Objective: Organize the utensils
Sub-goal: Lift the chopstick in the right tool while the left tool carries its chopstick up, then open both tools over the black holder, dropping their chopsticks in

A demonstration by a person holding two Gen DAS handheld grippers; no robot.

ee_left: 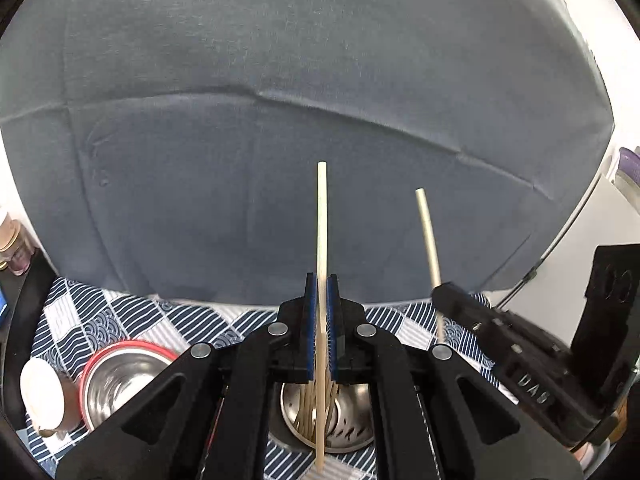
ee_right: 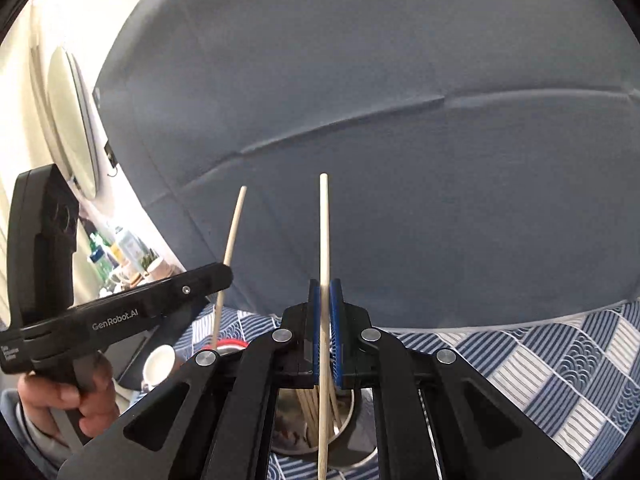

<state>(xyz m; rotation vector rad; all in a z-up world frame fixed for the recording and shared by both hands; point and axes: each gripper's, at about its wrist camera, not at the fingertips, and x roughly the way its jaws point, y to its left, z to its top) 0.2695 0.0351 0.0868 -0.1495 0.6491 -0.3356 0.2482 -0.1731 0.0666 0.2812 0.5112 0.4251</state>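
My left gripper [ee_left: 321, 280] is shut on a pale wooden chopstick [ee_left: 322, 220] that stands upright above a steel utensil cup [ee_left: 352, 432] holding several chopsticks. My right gripper [ee_right: 325, 284] is shut on a second chopstick [ee_right: 324, 232], upright above the same steel cup [ee_right: 348, 420]. Each gripper shows in the other's view: the right one [ee_left: 440, 292] with its chopstick [ee_left: 427, 232] at the right, the left one [ee_right: 228, 270] with its chopstick [ee_right: 232, 232] at the left.
A red-rimmed steel bowl [ee_left: 120, 380] and a small white cup [ee_left: 40, 392] sit at the left on a blue patterned cloth [ee_left: 180, 320]. A grey-blue sofa back [ee_left: 320, 100] fills the view ahead. Bottles and clutter [ee_right: 120, 256] stand far left.
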